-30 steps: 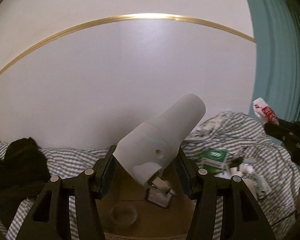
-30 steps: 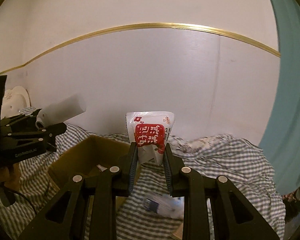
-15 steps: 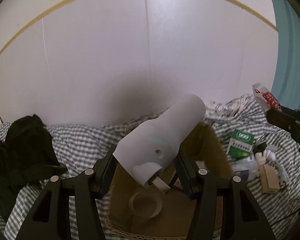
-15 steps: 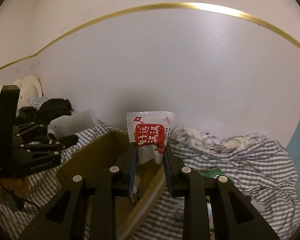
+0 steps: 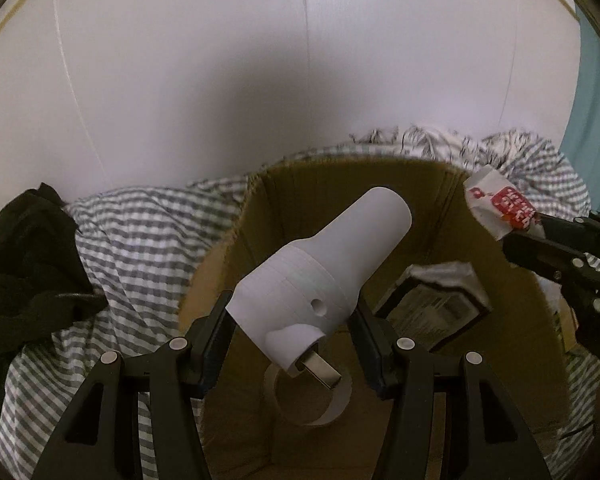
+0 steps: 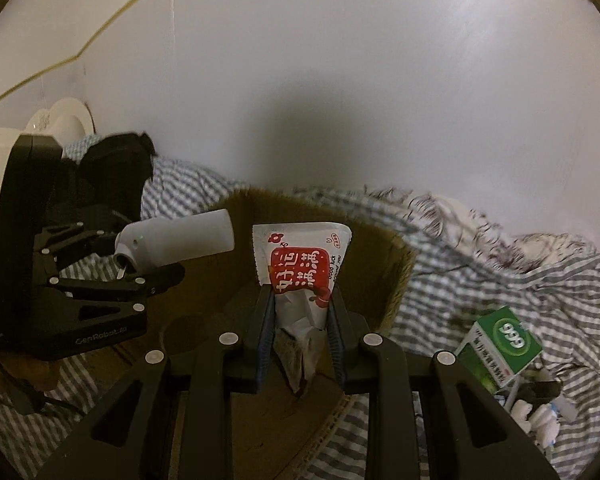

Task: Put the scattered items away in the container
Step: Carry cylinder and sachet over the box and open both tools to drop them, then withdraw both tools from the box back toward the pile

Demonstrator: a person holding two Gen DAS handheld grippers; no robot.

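Left tongs (image 5: 292,328), closed on a white plug (image 5: 324,280): gripped at its wide base, barrel slanting up and away, metal prong showing underneath. Right tongs (image 6: 300,320), closed on a red-and-white sachet (image 6: 302,268), held upright, lower end crumpled between the blades.

Change over the last second: both pairs have swung from above the bedding to over the box (image 5: 440,184). A second ago the left view showed mostly wall and only a strip of cardboard; now the open box fills the lower frame, directly under the plug. The sachet likewise now hangs over the box interior. Judgement: carrying is nearly done; release is the likely next step for both.

Inside the box: a tape roll (image 5: 312,400) on the floor, a dark packet (image 5: 440,308) against the right wall.

Beyond, on the checked bed sheet (image 6: 500,280): a green carton (image 6: 500,344) and small white bits beside it, not yet tidied. Black cloth (image 5: 24,264) lies left of the box.

Writing: sachet bears red-panel Chinese characters and small "good luck" text; carton reads "999"; the left tongs' body shows "GenRobot.ai".
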